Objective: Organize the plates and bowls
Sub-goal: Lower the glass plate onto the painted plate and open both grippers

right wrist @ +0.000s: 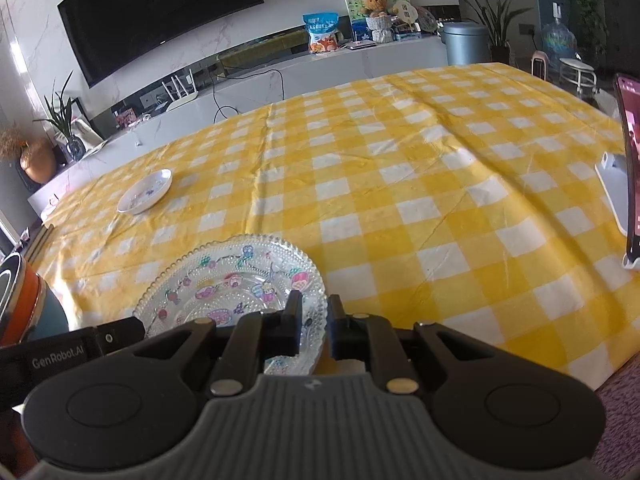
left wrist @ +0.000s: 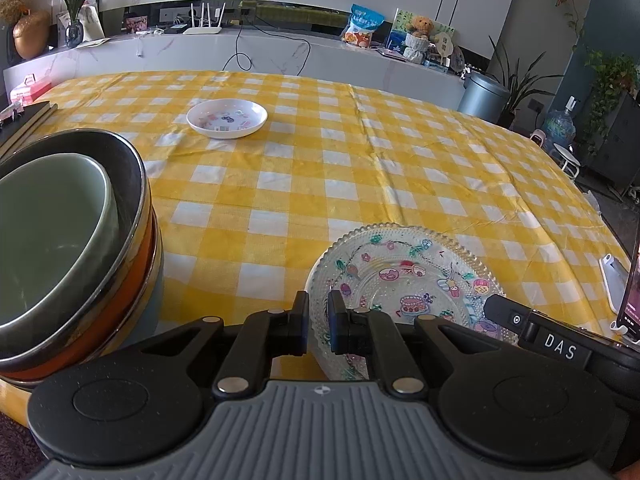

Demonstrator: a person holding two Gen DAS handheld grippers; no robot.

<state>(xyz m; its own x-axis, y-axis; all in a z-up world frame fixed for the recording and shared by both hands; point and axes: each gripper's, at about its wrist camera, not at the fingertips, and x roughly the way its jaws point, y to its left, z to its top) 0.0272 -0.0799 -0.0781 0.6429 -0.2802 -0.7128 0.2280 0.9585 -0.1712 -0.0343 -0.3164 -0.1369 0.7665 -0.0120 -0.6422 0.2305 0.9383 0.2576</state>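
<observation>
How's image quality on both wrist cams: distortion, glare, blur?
Left wrist: strong fisheye curve, bright tablecloth, nested bowls dim but sharp, glass plate crisp. Right wrist: same curve, horizon tilted, TV a flat black, phone screen glowing at the edge, no motion blur.

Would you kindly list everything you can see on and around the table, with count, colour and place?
Clear beaded glass plate with cartoon stickers: one, transparent, near table edge, both tools gripping its rim.
Small white ceramic dish with printed pattern: one, white, far left of table.
Stack of nested bowls: several, pale green inside steel-rimmed orange, near left.
Yellow-and-white checked tablecloth: one, covers table.
Phone on white stand: one, right edge.
Black television: one, wall.
Teddy bear: one, brown, counter.
Grey bin: one, beyond table.
Left tool: black, shut on plate's left rim.
Right tool: black, shut on plate's right rim.
</observation>
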